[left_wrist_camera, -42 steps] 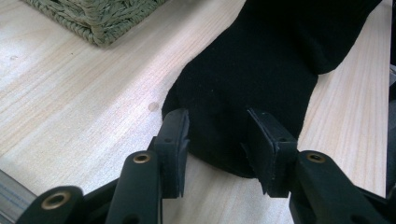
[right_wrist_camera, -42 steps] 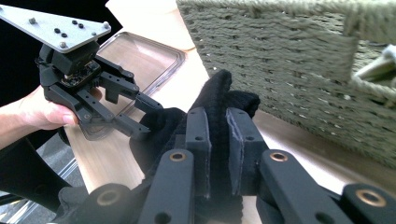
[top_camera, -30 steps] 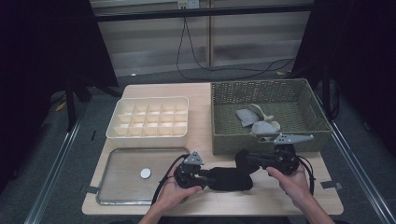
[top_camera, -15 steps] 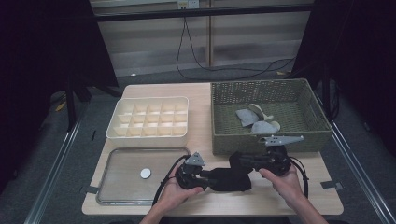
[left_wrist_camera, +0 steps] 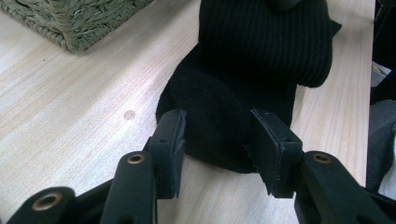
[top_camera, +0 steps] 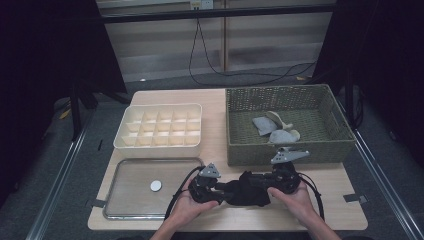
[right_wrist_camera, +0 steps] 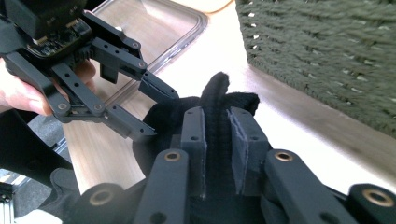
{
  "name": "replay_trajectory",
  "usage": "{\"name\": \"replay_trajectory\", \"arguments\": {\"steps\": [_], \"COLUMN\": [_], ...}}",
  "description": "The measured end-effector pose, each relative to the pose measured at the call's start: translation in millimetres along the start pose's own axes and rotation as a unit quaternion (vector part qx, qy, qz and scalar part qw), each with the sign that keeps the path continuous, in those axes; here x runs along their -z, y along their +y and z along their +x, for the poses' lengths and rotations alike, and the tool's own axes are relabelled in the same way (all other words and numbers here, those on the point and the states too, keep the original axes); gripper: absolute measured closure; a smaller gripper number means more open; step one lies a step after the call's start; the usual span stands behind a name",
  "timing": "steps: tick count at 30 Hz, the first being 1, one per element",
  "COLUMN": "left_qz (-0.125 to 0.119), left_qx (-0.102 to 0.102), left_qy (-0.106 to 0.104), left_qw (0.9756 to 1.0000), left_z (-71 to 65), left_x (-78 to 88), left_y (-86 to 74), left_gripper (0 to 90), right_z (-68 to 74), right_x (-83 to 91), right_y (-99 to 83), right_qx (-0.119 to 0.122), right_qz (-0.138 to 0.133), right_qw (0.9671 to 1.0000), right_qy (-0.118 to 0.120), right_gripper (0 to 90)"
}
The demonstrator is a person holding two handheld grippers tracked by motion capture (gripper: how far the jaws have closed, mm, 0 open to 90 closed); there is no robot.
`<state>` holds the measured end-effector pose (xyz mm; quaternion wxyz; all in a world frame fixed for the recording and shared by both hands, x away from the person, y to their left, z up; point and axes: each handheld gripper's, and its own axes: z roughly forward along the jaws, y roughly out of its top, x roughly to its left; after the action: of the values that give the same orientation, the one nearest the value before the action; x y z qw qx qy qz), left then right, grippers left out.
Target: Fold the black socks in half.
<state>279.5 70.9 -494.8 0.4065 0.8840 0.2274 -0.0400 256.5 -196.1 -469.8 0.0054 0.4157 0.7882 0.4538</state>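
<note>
A black sock (top_camera: pixel 244 193) lies on the wooden table near its front edge, between my two grippers. In the left gripper view its rounded end (left_wrist_camera: pixel 219 116) sits between the pads of my left gripper (left_wrist_camera: pixel 219 140), which flank it with the jaws apart. The left gripper (top_camera: pixel 219 192) points right in the high view. My right gripper (right_wrist_camera: pixel 217 140) is shut on a raised fold of the sock (right_wrist_camera: pixel 215 100) and points left in the high view (top_camera: pixel 260 187). The right gripper view also has the left gripper (right_wrist_camera: pixel 154 114) straddling the sock's far end.
Behind the right hand stands a green woven basket (top_camera: pixel 285 150) holding a few grey pieces (top_camera: pixel 272 127). A cream compartment box (top_camera: pixel 160 106) stands at the back left. In front of it lies a shallow metal tray (top_camera: pixel 135 202) with a small white disc (top_camera: pixel 156 186).
My right hand has moved a little toward the front edge and down, with the sock fold in its jaws. The left hand has stayed in place.
</note>
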Motion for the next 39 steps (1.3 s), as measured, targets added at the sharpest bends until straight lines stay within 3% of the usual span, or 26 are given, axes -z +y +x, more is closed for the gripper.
{"name": "replay_trajectory", "arguments": {"steps": [15,39], "left_qz": [0.003,0.008], "left_qx": [0.003,0.007], "left_qy": [-0.001,0.004], "left_qw": [1.0000,0.9999], "left_z": [-0.5,1.9], "left_x": [-1.8,3.3], "left_y": [0.5,-1.2], "left_gripper": [52.0,49.6], "right_z": [7.1,20.8], "right_x": [-14.7,0.8], "right_y": [0.3,6.4], "right_qx": [0.012,0.019], "right_qz": [0.014,-0.022], "right_qw": [0.9998,0.9992], "right_qy": [0.000,0.027], "right_gripper": [69.0,57.5]}}
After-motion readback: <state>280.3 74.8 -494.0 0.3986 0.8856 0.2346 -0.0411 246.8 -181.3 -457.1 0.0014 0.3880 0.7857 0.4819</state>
